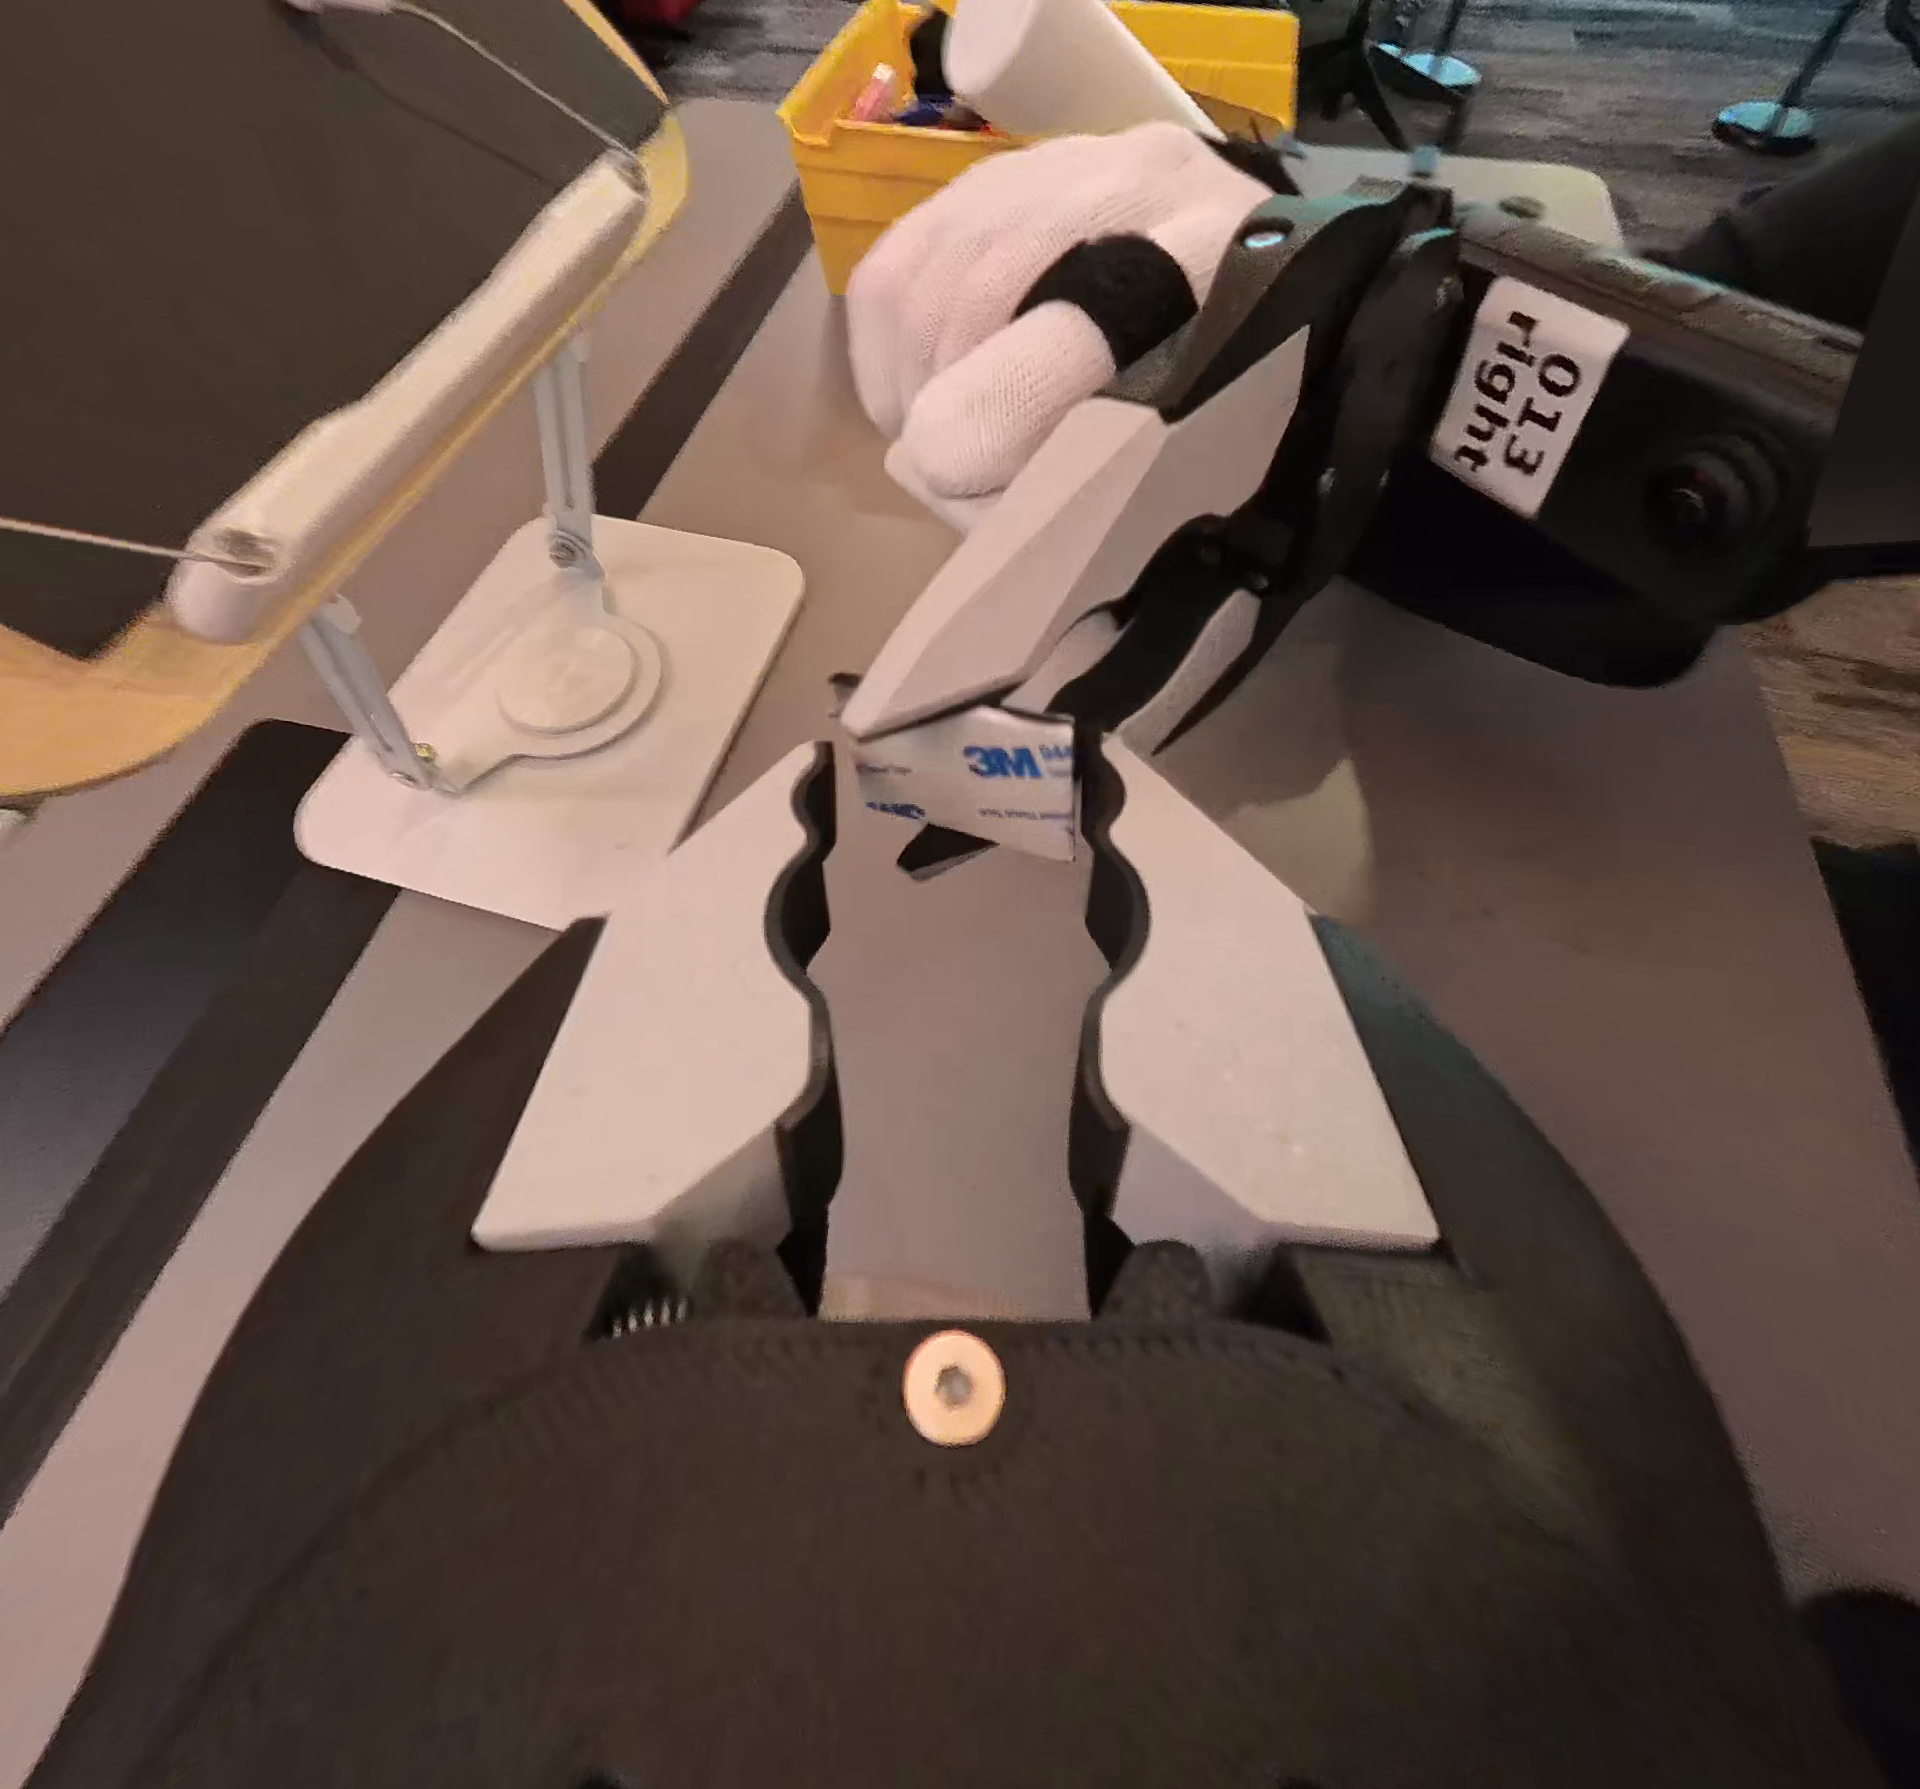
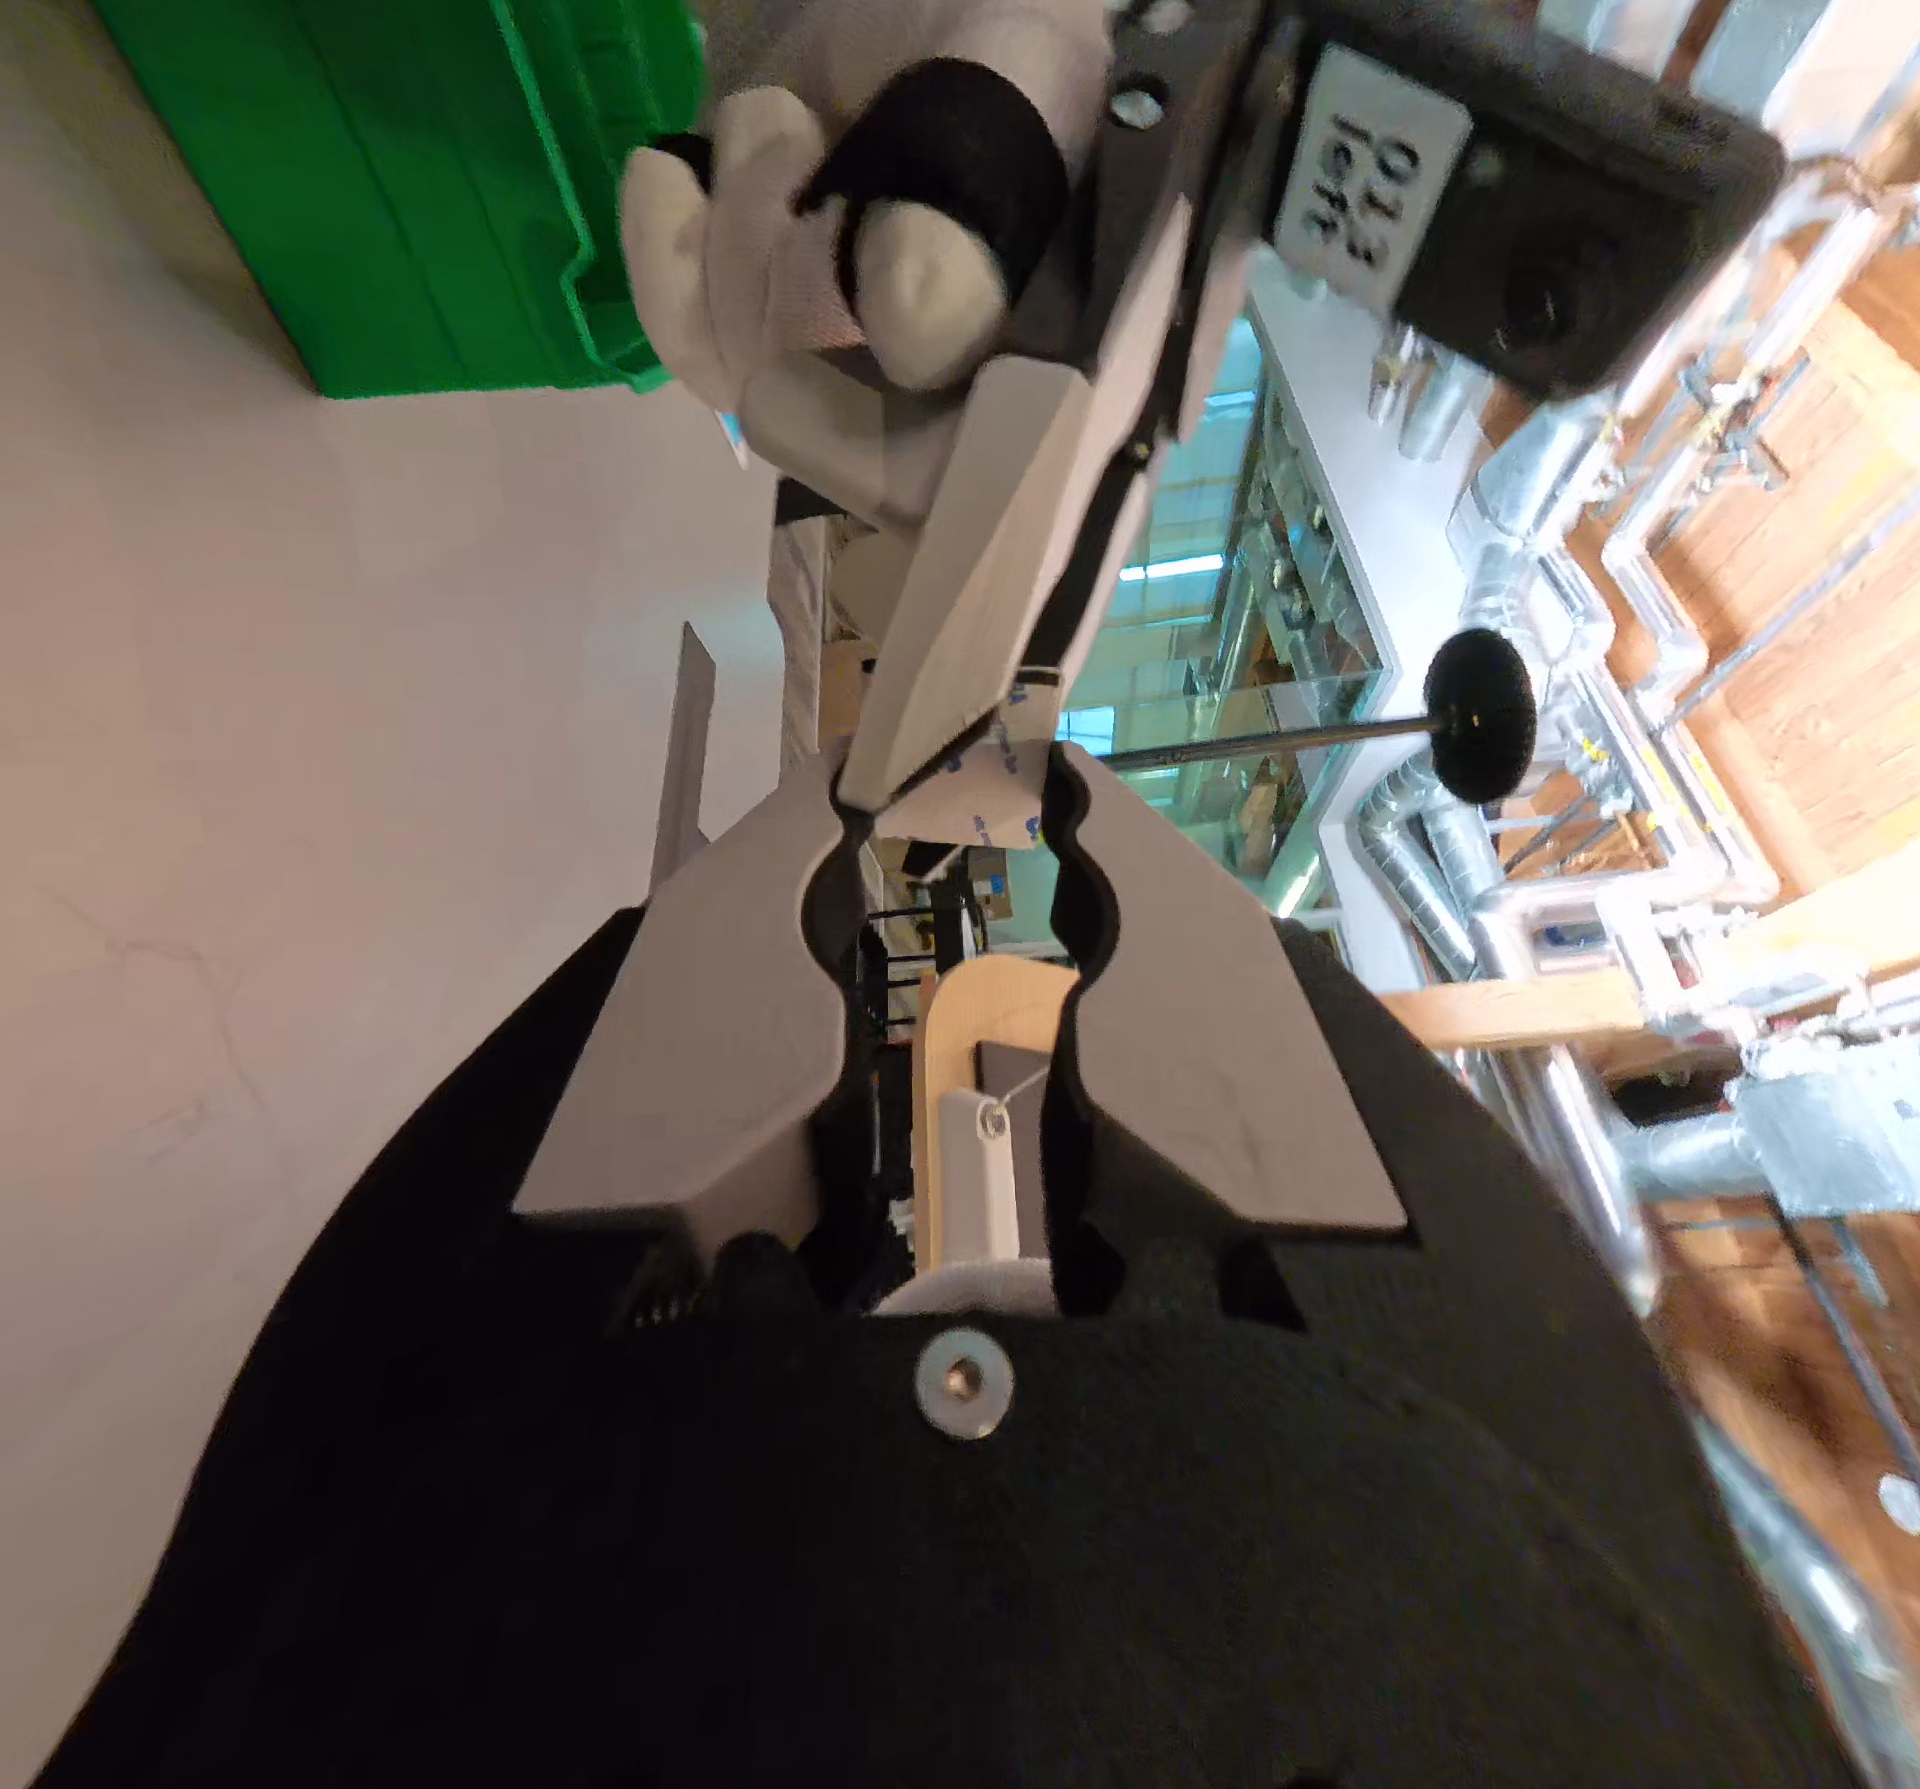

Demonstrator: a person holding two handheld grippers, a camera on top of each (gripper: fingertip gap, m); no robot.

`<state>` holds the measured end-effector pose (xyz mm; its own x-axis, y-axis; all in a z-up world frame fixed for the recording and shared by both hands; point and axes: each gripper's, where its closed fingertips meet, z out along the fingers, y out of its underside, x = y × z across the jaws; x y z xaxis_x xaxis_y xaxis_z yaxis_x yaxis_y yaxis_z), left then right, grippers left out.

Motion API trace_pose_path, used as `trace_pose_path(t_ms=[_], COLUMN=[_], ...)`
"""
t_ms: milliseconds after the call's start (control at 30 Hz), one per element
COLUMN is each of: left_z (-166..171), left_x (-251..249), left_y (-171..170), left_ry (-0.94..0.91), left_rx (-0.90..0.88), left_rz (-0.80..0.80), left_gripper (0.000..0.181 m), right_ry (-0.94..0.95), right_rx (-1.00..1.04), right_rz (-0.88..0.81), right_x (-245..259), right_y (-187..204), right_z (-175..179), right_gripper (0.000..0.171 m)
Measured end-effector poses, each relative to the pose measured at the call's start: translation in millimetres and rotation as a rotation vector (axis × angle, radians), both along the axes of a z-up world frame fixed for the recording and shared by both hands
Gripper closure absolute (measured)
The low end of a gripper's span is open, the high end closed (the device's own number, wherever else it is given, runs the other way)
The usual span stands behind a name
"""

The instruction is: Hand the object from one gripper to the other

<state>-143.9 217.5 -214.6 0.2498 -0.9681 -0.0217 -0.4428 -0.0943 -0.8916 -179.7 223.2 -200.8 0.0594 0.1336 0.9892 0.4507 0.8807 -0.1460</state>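
my left gripper (image 1: 956, 804) and right gripper (image 2: 951, 804) meet tip to tip above the table (image 1: 1455, 908), each part spread. the white tape pad (image 1: 997, 773) sits between both sets of tips. i cannot tell which one truly grips it.

bin (image 1: 883, 170): far edge of counter (image 1: 1455, 908), things inside
stand (image 1: 582, 700): left part of counter, nearer than bin
pad (image 1: 977, 783): above counter middle, between tips of both tongs
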Motion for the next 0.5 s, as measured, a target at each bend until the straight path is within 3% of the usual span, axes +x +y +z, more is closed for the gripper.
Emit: trace_pose_path(t_ms=[200,333,500], left_z=[23,41,51], left_x=[-2,-1,7], left_y=[23,32,24], left_ry=[-0.104,-0.185,-0.102], left_rx=[0.09,0.206,0.486], left_rz=[0.121,0.168,0.154], left_gripper=[0.12,0.118,0.122], right_ry=[0.199,0.314,0.36], right_rx=[-0.194,-0.611,-1.162], right_rz=[-0.054,0.083,0.253], right_x=[19,22,33], right_y=[29,30,34], right_z=[24,28,27], right_gripper=[0.142,0.142,0.142])
